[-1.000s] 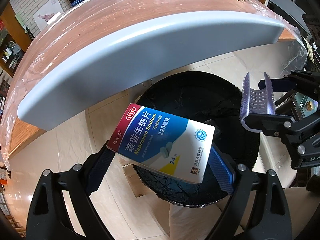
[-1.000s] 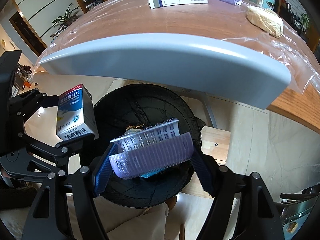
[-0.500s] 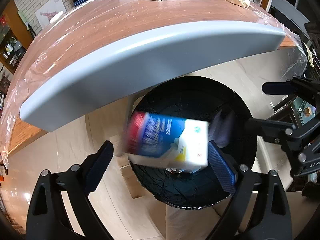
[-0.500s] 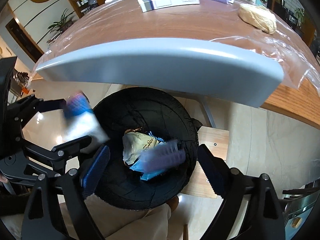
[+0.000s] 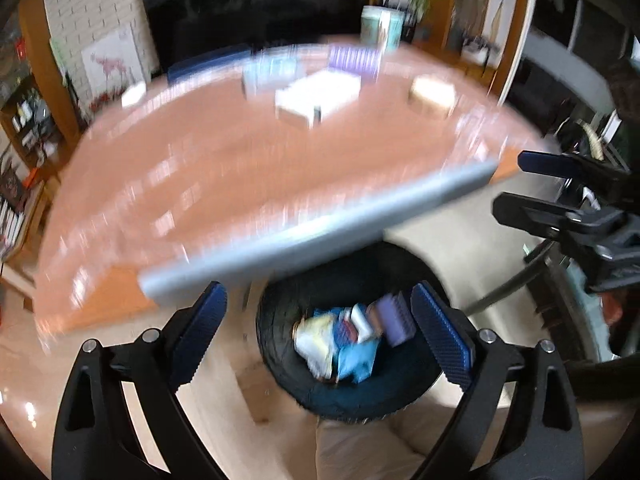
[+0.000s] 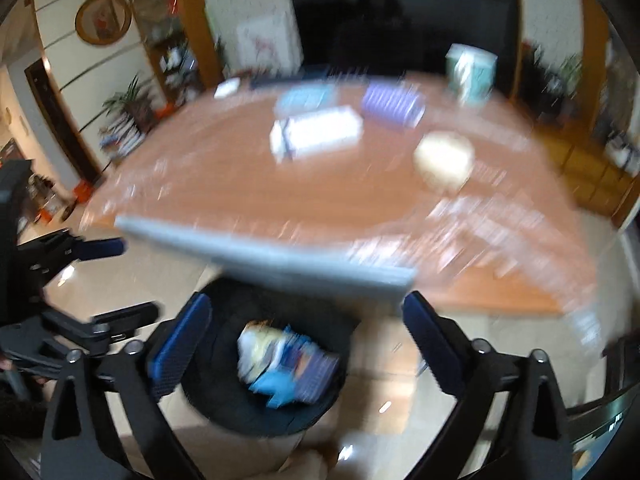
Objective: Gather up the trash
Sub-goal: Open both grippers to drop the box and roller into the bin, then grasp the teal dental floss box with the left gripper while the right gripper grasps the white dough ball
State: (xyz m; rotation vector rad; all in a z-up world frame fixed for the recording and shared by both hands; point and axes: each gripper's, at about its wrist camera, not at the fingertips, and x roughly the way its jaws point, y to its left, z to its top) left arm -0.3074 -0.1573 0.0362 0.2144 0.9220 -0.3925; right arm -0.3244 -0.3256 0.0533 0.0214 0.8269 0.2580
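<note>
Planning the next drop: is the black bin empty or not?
Not empty: the black bin holds crumpled wrappers and a purple piece.

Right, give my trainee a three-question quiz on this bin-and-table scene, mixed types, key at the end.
1. True or false: the left hand-held gripper holds a box.
2. Where does the purple ridged piece nearest the camera lie? A) on the table B) in the black bin C) on the floor
3. Fill in: between the right hand-held gripper's opening jaws there is ____.

Key: 1 false; 2 B; 3 nothing.
</note>
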